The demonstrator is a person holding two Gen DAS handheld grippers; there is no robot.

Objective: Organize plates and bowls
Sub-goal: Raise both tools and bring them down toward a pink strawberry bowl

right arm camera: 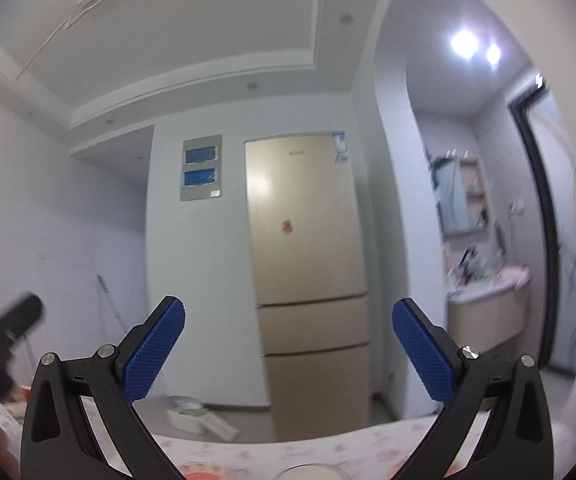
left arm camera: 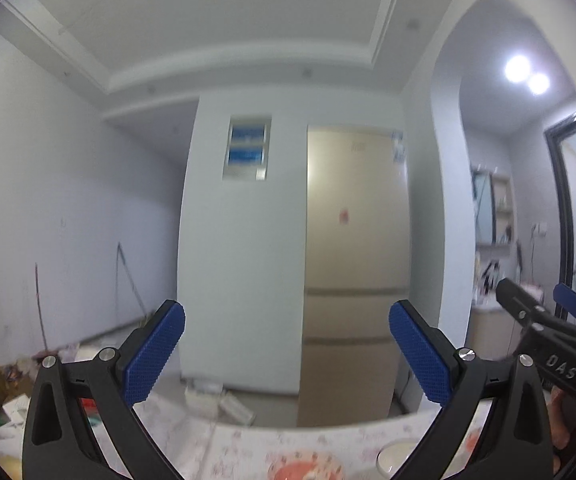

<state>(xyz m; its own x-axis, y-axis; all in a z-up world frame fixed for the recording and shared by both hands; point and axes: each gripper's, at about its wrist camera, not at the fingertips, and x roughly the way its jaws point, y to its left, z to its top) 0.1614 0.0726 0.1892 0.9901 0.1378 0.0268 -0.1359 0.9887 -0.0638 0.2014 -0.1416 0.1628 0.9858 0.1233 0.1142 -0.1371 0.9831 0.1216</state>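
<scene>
**Both grippers raised, dishes barely in view**

Left gripper and right gripper hang with jaws wide apart, empty, pointing at a fridge. A plate and bowl sit at the table edge below. Descending blind could knock them off; air above is open

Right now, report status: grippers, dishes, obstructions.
Left gripper open, empty. Right gripper open, empty. White bowl and red-patterned plate on floral tablecloth, untouched. Nothing between the jaws.
</scene>
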